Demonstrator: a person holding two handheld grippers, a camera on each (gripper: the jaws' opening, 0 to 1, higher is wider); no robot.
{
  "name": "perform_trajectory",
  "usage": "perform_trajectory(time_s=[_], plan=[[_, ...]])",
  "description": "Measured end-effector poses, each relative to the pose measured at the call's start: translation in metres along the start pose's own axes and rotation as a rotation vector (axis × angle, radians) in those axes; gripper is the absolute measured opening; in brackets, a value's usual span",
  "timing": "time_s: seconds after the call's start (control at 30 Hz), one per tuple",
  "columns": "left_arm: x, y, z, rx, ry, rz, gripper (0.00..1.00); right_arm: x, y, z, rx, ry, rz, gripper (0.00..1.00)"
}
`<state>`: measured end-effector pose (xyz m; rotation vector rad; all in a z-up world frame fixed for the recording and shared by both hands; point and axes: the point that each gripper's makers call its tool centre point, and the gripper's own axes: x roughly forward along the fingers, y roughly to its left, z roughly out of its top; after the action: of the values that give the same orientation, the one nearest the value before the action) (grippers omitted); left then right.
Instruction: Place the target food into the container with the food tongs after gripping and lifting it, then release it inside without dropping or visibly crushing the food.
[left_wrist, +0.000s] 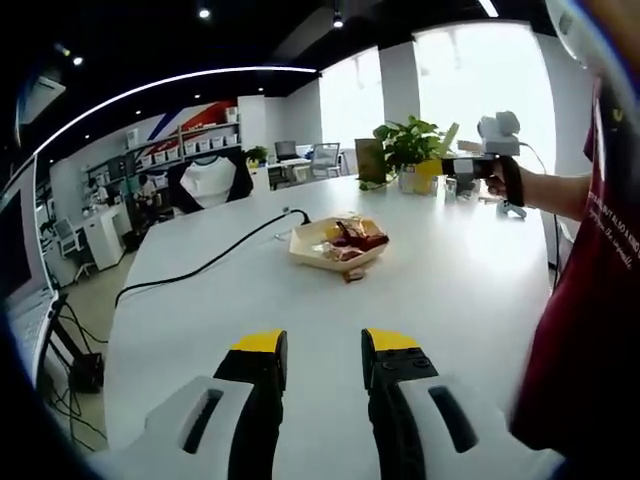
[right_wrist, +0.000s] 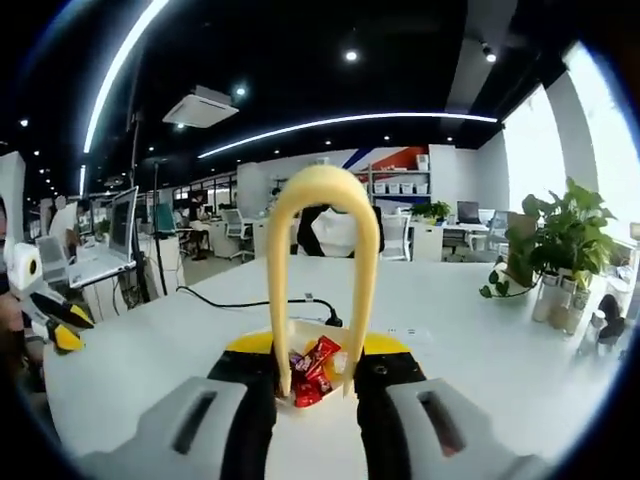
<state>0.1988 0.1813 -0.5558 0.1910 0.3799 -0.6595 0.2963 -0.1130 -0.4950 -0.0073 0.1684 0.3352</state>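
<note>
Right claw clamped on tongs, tips over snacks directly ahead; left claw apart, farther back.

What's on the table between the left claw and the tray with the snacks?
Nothing. In the left gripper view, only bare white table lies between the left claw and the tray. The black cable runs off to one side.

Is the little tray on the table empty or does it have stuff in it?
Not empty: the tray holds red-wrapped snacks piled inside.
</note>
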Motion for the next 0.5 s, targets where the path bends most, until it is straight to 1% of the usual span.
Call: perform_trajectory(time_s=[0.07, 0.1, 0.17, 0.23, 0.37, 0.5], plan=[[0.0, 0.0, 0.002, 0.002, -0.005, -0.003, 0.32, -0.008, -0.004, -0.002, 0.022, -0.005, -0.011, 0.26], [0.0, 0.001, 0.003, 0.001, -0.01, -0.005, 0.32, -0.011, -0.007, -0.001, 0.02, -0.016, -0.029, 0.26], [0.001, 0.001, 0.005, -0.001, -0.015, -0.007, 0.32, -0.017, -0.009, -0.005, 0.01, -0.011, -0.029, 0.26], [0.001, 0.001, 0.007, 0.0, -0.021, -0.006, 0.32, -0.023, -0.014, -0.01, -0.004, -0.005, -0.051, 0.26], [0.0, 0.003, 0.01, 0.001, -0.031, 0.0, 0.32, -0.035, -0.019, -0.017, 0.017, -0.01, -0.068, 0.26], [-0.001, 0.003, 0.013, 0.006, -0.037, 0.002, 0.32, -0.047, -0.024, -0.029, 0.036, 0.006, -0.091, 0.27]])
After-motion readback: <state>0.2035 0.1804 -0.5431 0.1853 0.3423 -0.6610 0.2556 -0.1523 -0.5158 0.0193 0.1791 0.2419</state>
